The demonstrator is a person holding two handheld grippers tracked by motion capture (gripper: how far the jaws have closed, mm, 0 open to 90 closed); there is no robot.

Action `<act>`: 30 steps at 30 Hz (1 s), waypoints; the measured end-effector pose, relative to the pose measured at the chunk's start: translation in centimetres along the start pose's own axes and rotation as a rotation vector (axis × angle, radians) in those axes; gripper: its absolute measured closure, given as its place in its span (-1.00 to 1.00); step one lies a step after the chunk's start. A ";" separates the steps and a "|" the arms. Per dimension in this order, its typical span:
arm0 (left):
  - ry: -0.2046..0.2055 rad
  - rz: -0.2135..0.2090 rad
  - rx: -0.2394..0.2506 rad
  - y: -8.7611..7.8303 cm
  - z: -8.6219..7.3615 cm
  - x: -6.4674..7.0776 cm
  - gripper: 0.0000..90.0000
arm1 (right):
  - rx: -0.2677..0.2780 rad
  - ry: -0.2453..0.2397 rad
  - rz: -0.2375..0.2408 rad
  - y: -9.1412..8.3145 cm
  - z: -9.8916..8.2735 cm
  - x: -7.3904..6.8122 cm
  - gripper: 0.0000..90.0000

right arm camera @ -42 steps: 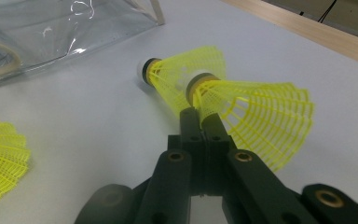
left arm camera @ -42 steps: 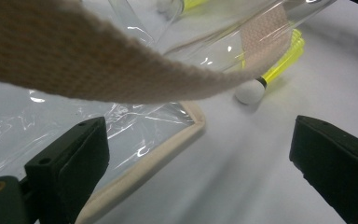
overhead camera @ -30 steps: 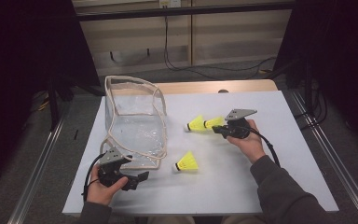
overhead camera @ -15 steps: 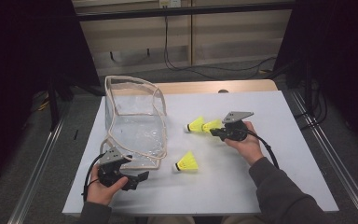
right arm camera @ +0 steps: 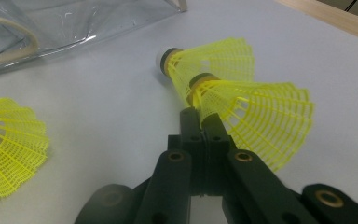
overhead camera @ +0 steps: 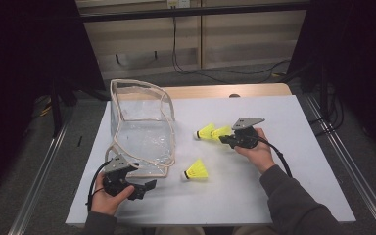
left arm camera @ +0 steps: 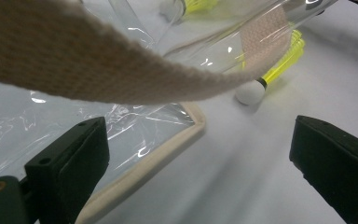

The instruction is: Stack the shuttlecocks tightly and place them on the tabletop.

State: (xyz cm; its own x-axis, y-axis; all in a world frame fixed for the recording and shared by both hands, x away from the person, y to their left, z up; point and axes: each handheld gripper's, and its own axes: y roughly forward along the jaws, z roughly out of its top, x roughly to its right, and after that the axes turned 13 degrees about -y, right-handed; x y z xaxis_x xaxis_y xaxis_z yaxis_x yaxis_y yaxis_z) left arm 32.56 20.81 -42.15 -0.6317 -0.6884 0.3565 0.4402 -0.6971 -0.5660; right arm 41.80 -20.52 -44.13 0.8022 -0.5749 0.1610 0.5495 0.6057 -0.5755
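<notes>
A clear plastic bag with beige trim stands open at the table's left. Two yellow shuttlecocks lie nose to tail right of the bag, and a third shuttlecock lies nearer the front. My right gripper is shut, its tips resting against the skirt of the nearer shuttlecock; I see nothing pinched between them. My left gripper is open at the bag's front corner. In the left gripper view its jaws stand wide over the bag's trim, under a beige strap.
The white tabletop has a wooden strip along its far edge. Metal rails run along both sides of the table. Cables lie on the floor behind it.
</notes>
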 end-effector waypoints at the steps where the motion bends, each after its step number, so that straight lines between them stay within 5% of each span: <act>1: 0.000 0.001 0.001 0.0 0.0 0.0 -0.89 | 0.001 -0.001 0.001 0.0 0.0 0.0 1.00; 30: -0.003 0.004 0.000 0.0 -0.1 0.0 -0.89 | -0.005 0.006 0.017 0.7 -0.2 -0.4 1.00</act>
State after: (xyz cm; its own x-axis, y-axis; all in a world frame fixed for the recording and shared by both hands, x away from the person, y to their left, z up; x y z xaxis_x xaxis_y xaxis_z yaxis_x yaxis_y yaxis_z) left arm 32.52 20.78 -42.19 -0.6283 -0.6917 0.3560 0.4429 -0.6943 -0.5672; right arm 41.79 -19.99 -44.72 0.8102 -0.5676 0.1460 0.5344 0.6131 -0.5819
